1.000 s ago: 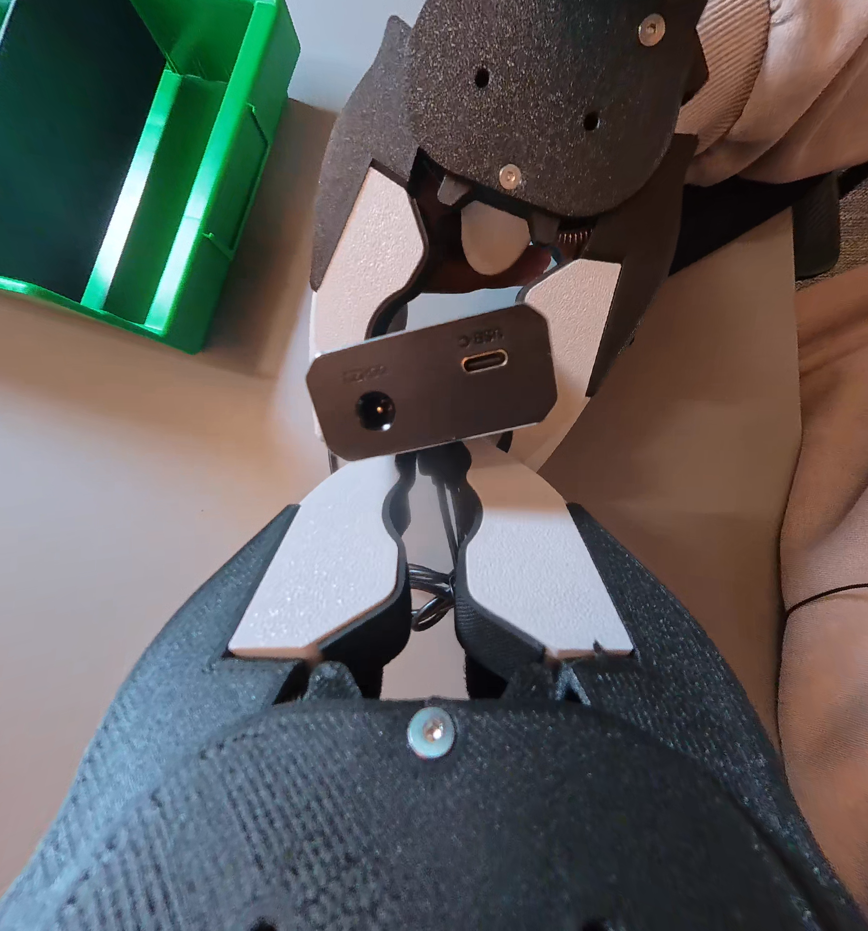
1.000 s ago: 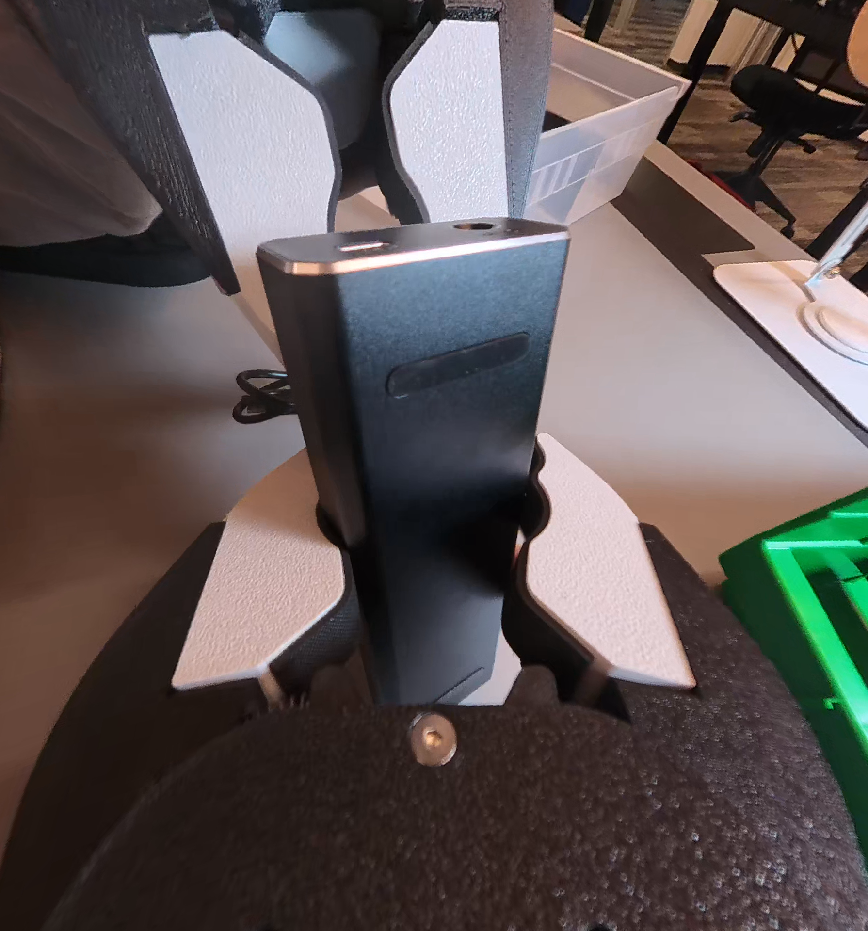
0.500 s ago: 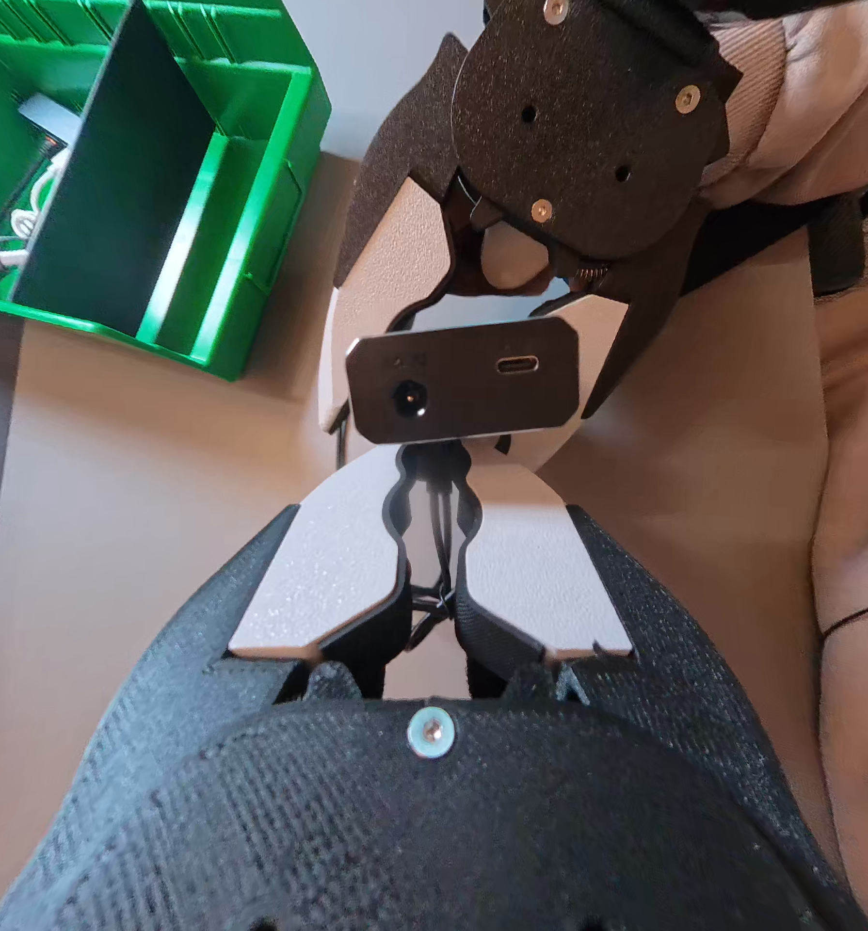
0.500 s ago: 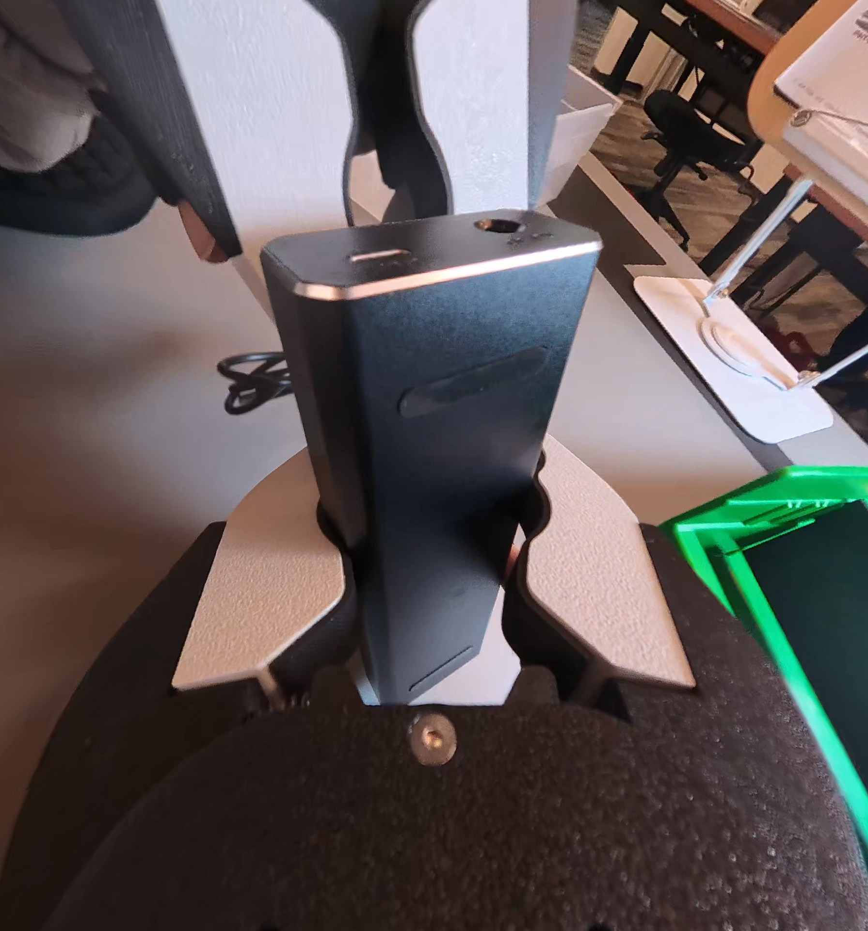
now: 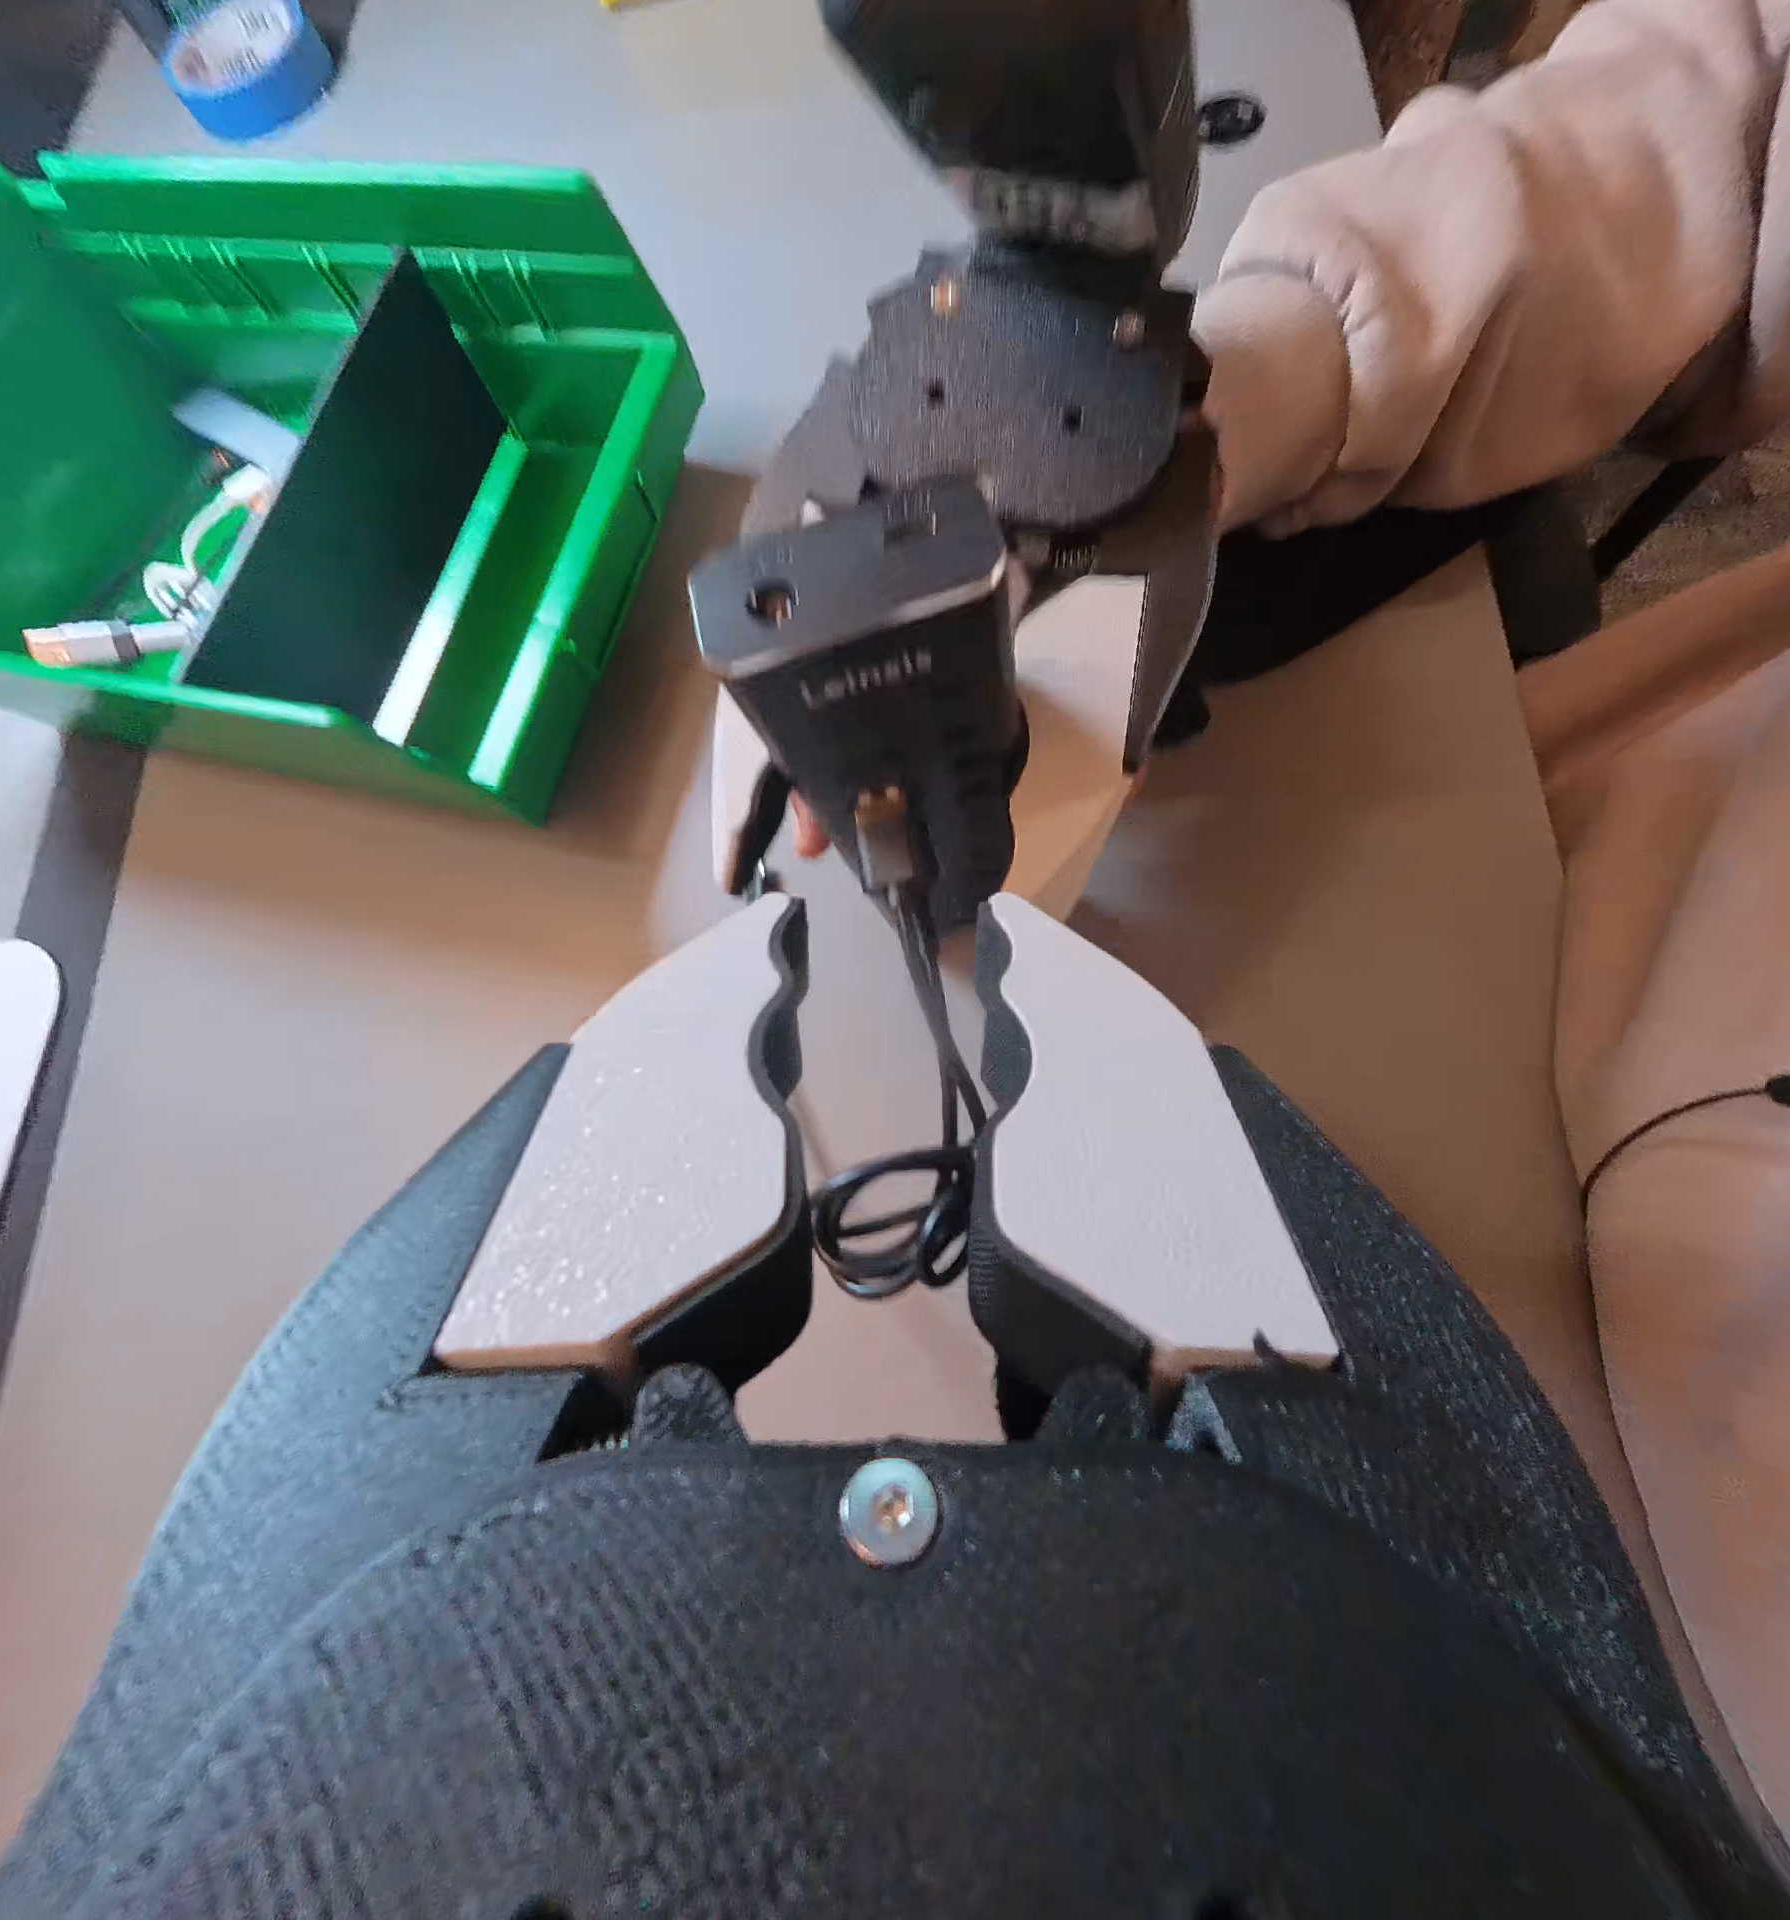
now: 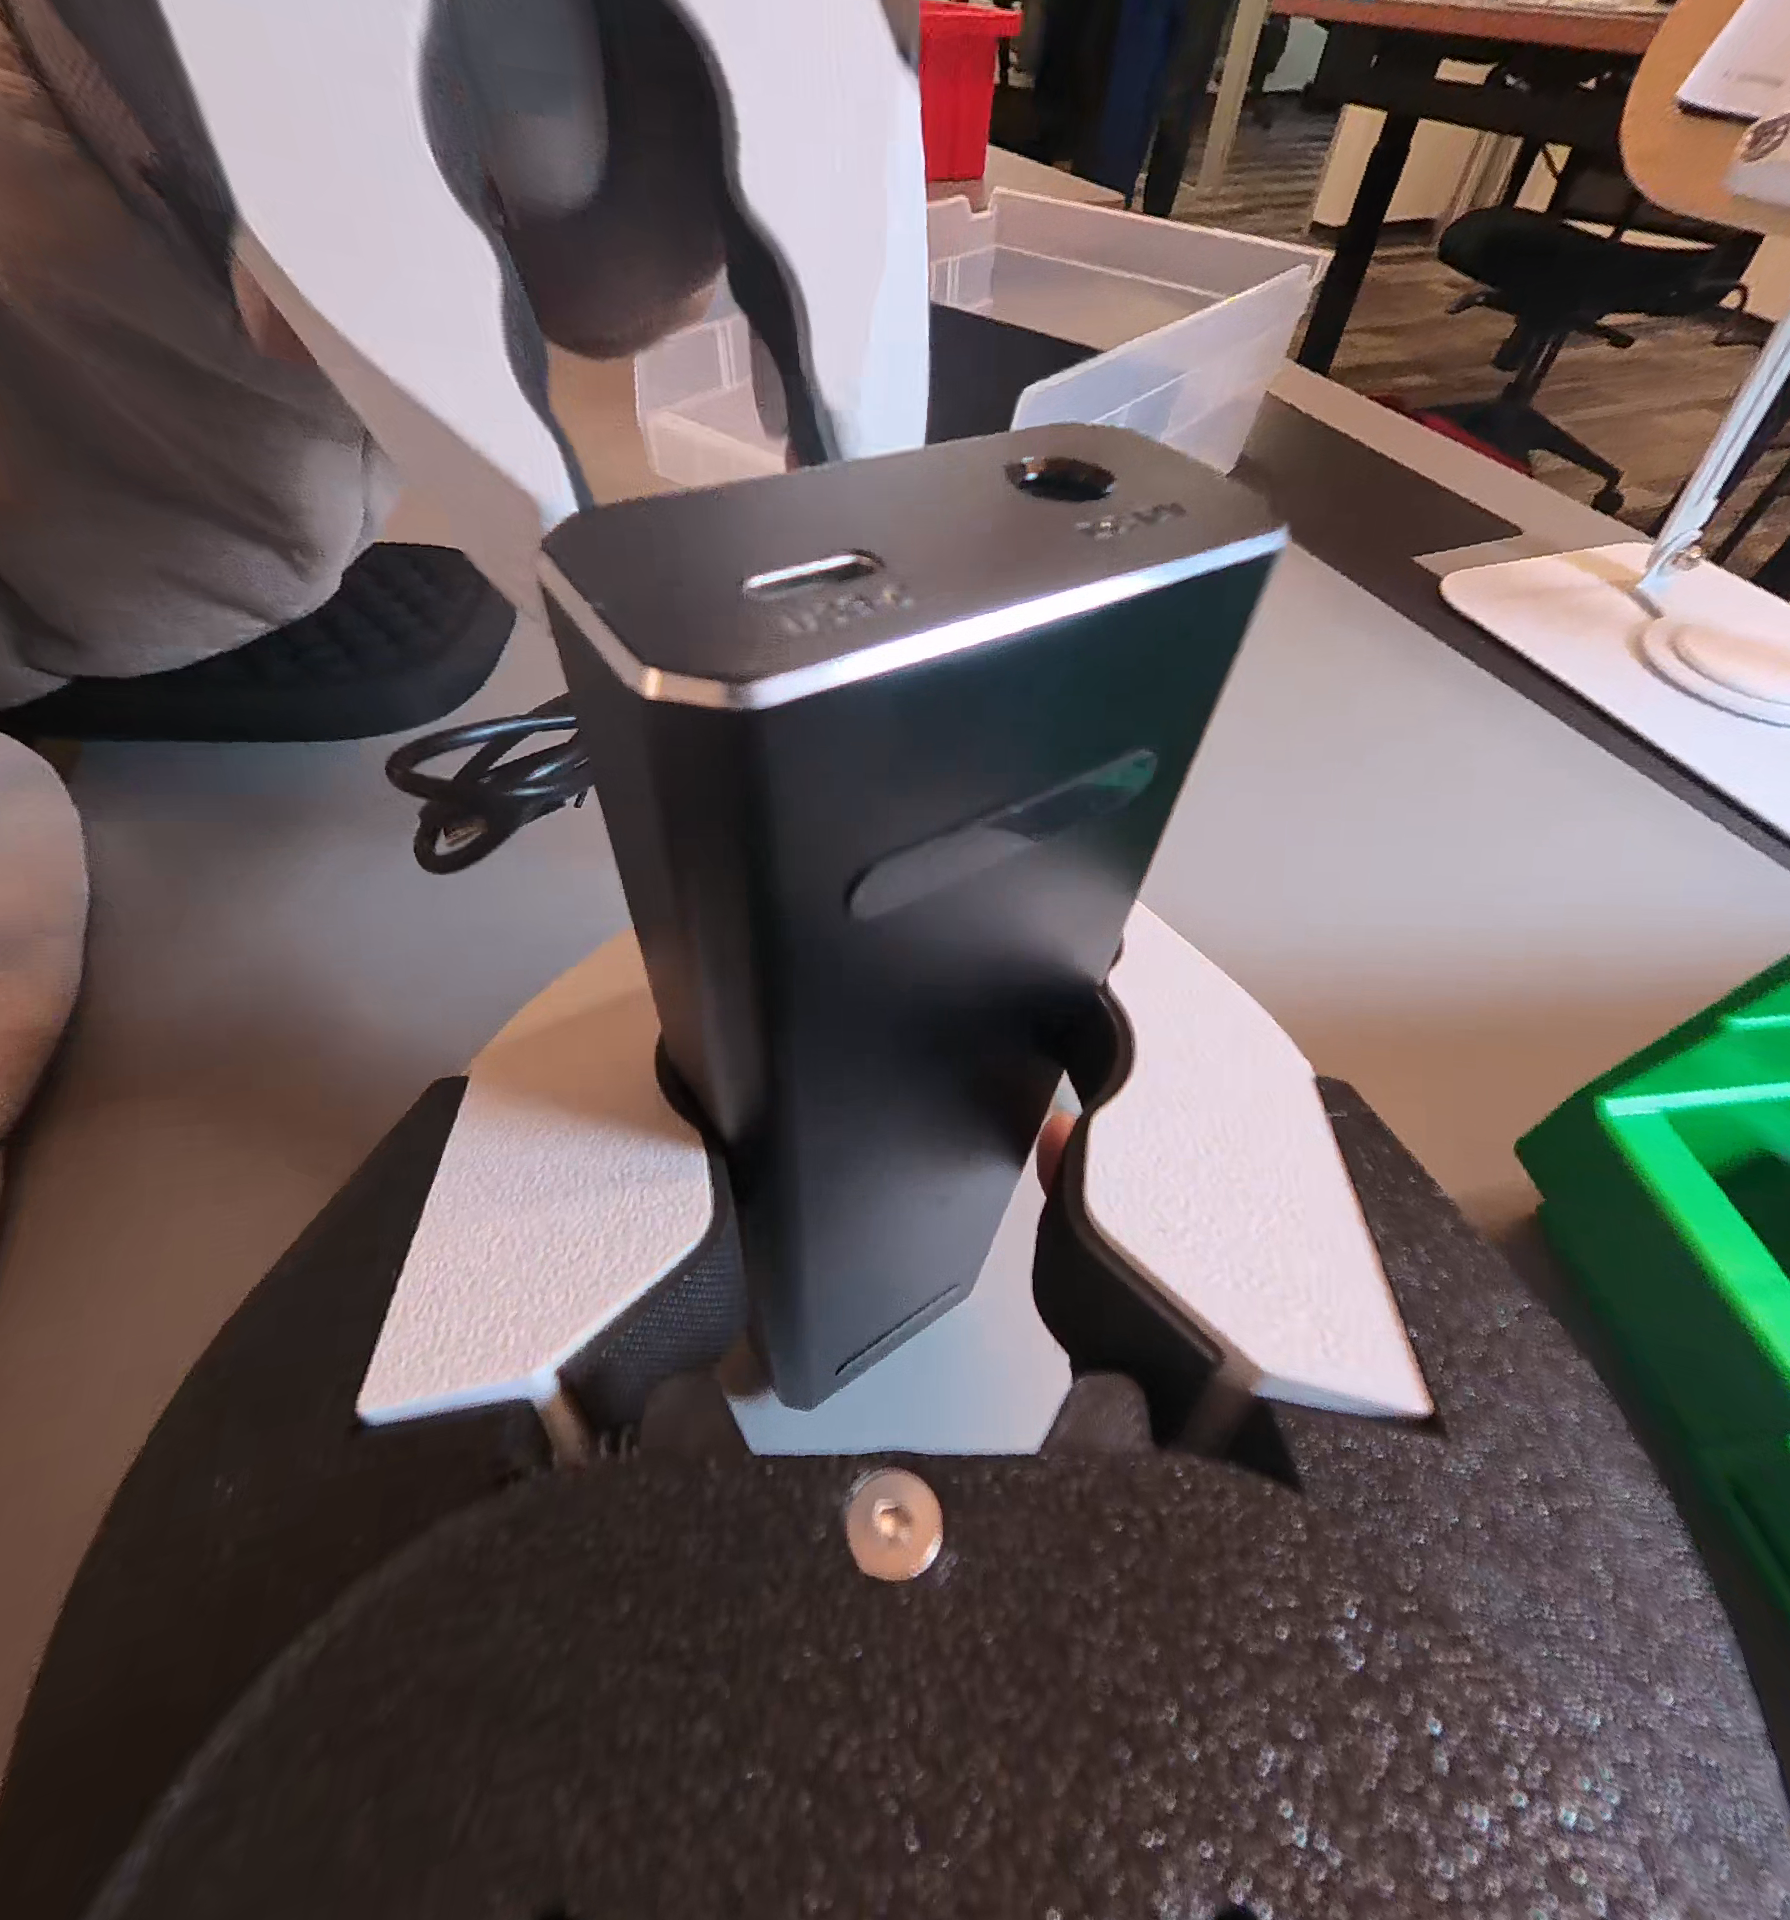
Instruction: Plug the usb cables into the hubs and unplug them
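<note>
The right gripper (image 6: 891,1122) is clamped on the lower part of a dark metal hub (image 6: 901,831), its two pale fingers (image 6: 548,1226) pressing the narrow body from either side. The hub stands up and away from the gripper, its far end face turned toward the camera and showing an oval port and a round socket. In the left wrist view the same hub (image 5: 870,686) hangs above the tan table (image 5: 330,1018), tilted, with the right gripper (image 5: 984,665) coming in from the far side and a hand in a beige sleeve (image 5: 1410,312) behind it. The left gripper (image 5: 891,925) points forward and down at the hub, with its pale fingers (image 5: 652,1132) parted and nothing pinched between them; its tips sit just short of the hub's near face. A black usb cable (image 5: 922,997) is plugged into that near face by a small dark connector and trails back through the gap between the left fingers, ending in a loose coil on the table. The same coil (image 6: 486,790) shows beside the hub in the right wrist view. A green divided bin (image 5: 517,582) sits on the table to the left, with a white cable (image 5: 184,561) in one compartment. A blue tape roll (image 5: 247,73) lies beyond it.
</note>
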`<control>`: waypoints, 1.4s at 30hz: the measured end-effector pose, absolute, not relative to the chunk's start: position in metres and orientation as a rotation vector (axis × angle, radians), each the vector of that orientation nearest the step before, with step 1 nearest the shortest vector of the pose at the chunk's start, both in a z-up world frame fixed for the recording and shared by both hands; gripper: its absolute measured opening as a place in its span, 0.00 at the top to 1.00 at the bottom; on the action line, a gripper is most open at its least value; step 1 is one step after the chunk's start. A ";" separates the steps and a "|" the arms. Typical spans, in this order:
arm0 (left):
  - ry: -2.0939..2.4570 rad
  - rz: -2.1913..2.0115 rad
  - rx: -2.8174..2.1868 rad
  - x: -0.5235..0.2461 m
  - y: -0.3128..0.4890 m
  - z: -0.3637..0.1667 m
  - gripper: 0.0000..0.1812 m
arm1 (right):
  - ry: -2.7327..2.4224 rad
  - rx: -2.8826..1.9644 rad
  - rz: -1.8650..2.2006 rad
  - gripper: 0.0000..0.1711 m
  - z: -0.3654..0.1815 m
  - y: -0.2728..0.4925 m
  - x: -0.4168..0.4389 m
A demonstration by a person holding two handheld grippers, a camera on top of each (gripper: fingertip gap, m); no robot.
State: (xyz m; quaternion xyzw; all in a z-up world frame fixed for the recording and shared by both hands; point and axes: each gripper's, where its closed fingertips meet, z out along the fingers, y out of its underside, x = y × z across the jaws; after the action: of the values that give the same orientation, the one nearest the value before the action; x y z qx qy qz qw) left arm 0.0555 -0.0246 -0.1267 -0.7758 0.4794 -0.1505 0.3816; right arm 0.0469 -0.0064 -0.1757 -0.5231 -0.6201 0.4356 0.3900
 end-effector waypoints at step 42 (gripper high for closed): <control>0.616 -0.480 -1.822 -0.050 -0.064 -0.177 0.77 | -1.100 -1.497 0.555 0.59 0.001 0.271 0.102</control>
State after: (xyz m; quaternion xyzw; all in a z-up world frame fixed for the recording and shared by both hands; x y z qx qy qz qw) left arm -0.0504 -0.0643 -0.1773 -0.7689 0.2599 -0.2025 0.5479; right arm 0.1020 0.2708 0.0011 -0.6365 -0.4677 0.2358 0.5661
